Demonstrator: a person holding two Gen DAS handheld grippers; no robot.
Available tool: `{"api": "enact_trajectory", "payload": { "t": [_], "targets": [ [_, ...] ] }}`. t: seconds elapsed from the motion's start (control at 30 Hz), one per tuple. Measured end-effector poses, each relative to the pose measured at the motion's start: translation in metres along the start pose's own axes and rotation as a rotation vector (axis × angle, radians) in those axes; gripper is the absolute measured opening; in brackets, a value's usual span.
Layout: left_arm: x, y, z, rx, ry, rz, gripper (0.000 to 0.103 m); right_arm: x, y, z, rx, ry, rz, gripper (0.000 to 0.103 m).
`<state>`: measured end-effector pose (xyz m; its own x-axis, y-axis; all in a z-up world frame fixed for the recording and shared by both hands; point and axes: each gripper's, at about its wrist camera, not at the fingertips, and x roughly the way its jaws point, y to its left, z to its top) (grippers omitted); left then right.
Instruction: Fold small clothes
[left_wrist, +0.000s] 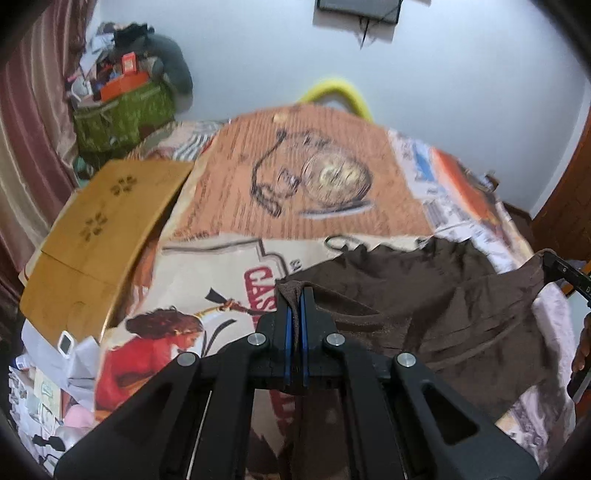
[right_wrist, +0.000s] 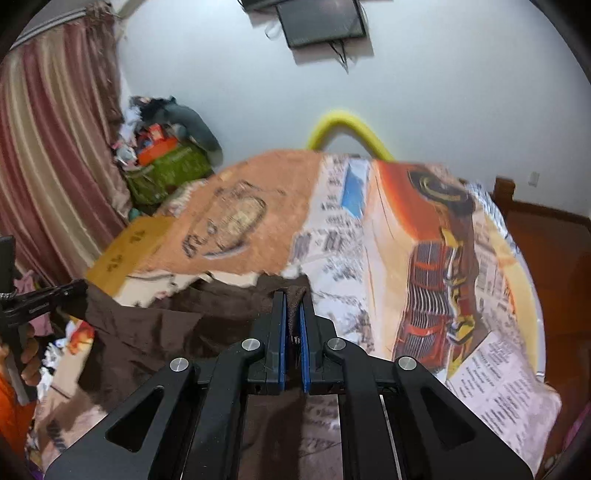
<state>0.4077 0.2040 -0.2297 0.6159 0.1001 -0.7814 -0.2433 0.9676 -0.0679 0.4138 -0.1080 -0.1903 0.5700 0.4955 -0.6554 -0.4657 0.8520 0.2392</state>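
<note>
The left gripper (left_wrist: 296, 295), black with blue pads, has its jaws closed tight on a bunched corner of a dark brown, soft-textured small garment (left_wrist: 424, 295). The right gripper (right_wrist: 291, 299), of the same make, is likewise clamped on another corner of that brown garment (right_wrist: 155, 328). The cloth hangs stretched between the two grippers, sagging in folds, with its lower part draped over the near part of the bed. The bed is covered by a large printed bedspread (left_wrist: 207, 266) with comic-style pictures and newsprint panels in orange, cream and red. In the left wrist view the right gripper shows at the right edge, touching the garment's far corner, with fingers (left_wrist: 581, 343) of the person's hand just below it. A yellowish wooden folding board (left_wrist: 99, 236) lies along the bed's left edge. A green patterned bag (left_wrist: 122, 118) stuffed with clutter stands beyond the bed's far left corner, beside the striped curtain (right_wrist: 48, 147).
</note>
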Motion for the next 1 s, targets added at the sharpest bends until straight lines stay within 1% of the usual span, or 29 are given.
{"api": "enact_trajectory", "payload": {
  "t": [0.17,0.23,0.27,0.3,0.33,0.37,0.4,0.43,0.47,0.5,0.57,0.63,0.8,0.87,0.93,0.97,1.0],
  "targets": [
    [0.039,0.004,-0.008,-0.001,0.073,0.036,0.004,0.032,-0.01,-0.011,0.004,0.081,-0.036,0.006],
    [0.048,0.006,-0.011,-0.005,0.094,0.058,0.011,0.038,-0.011,-0.012,-0.006,0.095,-0.042,0.007],
    [0.051,0.007,-0.012,-0.005,0.103,0.065,0.018,0.037,-0.011,-0.012,-0.006,0.094,-0.045,0.007],
    [0.051,0.008,-0.013,-0.005,0.108,0.071,0.03,0.034,-0.012,-0.012,0.0,0.096,-0.045,0.008],
    [0.05,0.008,-0.013,-0.005,0.113,0.075,0.039,0.032,-0.014,-0.011,0.009,0.099,-0.043,0.012],
    [0.046,0.009,-0.013,-0.008,0.112,0.074,0.056,0.028,-0.016,-0.009,0.024,0.104,-0.039,0.025],
    [0.04,0.01,-0.013,-0.012,0.097,0.062,0.065,0.026,-0.018,-0.008,0.038,0.108,-0.033,0.035],
    [0.033,0.01,-0.013,-0.014,0.078,0.054,0.066,0.018,-0.02,-0.008,0.053,0.099,-0.022,0.051],
    [0.026,0.011,-0.014,-0.013,0.066,0.053,0.067,0.009,-0.02,-0.008,0.06,0.079,-0.011,0.054],
    [0.016,0.011,-0.017,-0.007,0.056,0.056,0.072,0.002,-0.02,-0.008,0.055,0.072,-0.003,0.055],
    [0.005,0.012,-0.024,0.002,0.053,0.046,0.078,-0.009,-0.015,-0.013,0.041,0.086,0.009,0.062],
    [-0.003,0.013,-0.036,0.014,0.07,0.033,0.078,-0.019,-0.012,-0.024,0.033,0.098,0.02,0.064],
    [0.002,0.012,-0.075,0.008,0.204,-0.033,0.078,-0.019,-0.001,-0.06,-0.012,0.198,0.018,0.063],
    [0.007,0.011,-0.086,-0.011,0.243,-0.054,0.078,-0.013,-0.001,-0.074,0.001,0.237,0.025,0.063],
    [0.011,0.011,-0.094,-0.047,0.266,-0.102,0.077,-0.011,-0.001,-0.08,0.003,0.226,0.017,0.064],
    [0.011,0.011,-0.096,-0.063,0.267,-0.126,0.073,-0.012,0.001,-0.081,-0.003,0.217,0.014,0.063],
    [0.01,0.008,-0.097,-0.058,0.259,-0.137,0.07,-0.011,0.002,-0.08,-0.001,0.214,0.022,0.063]
  ]
}}
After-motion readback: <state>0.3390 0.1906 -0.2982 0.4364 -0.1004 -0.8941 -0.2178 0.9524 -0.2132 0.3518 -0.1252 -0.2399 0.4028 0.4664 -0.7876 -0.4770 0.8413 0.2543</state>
